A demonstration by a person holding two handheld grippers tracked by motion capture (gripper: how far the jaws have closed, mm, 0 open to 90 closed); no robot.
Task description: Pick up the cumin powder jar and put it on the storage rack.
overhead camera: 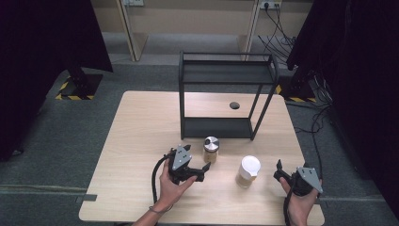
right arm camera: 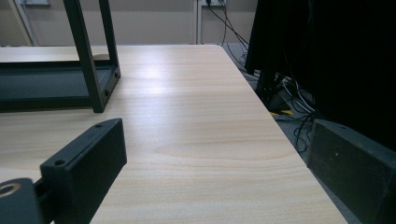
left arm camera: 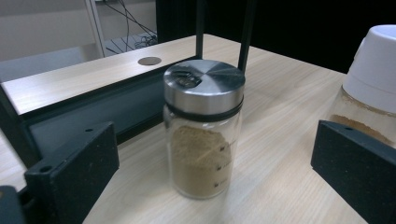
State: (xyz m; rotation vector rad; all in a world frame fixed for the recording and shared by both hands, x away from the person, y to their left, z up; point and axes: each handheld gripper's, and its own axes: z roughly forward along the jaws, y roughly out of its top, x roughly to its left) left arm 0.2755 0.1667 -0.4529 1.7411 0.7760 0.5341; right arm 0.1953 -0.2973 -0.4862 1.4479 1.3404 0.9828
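A small glass spice jar [overhead camera: 211, 149] with a silver lid stands on the wooden table [overhead camera: 141, 132], just in front of the black rack. It holds tan powder. My left gripper [overhead camera: 197, 158] sits just left of it, open. In the left gripper view the spice jar [left arm camera: 203, 135] stands upright a little beyond the two spread jaws of the left gripper [left arm camera: 212, 182], not touched by them. A white-lidded jar [overhead camera: 248, 171] with brown contents stands to its right. My right gripper [overhead camera: 289, 169] is open near the table's right front corner, with bare table ahead of the right gripper [right arm camera: 212, 177].
A black two-shelf rack [overhead camera: 226, 96] stands at the back middle of the table, both shelves bare. A round dark grommet [overhead camera: 234, 105] sits in the tabletop behind it. Cables lie on the floor at the right. The table's right edge [right arm camera: 280, 135] is close to the right gripper.
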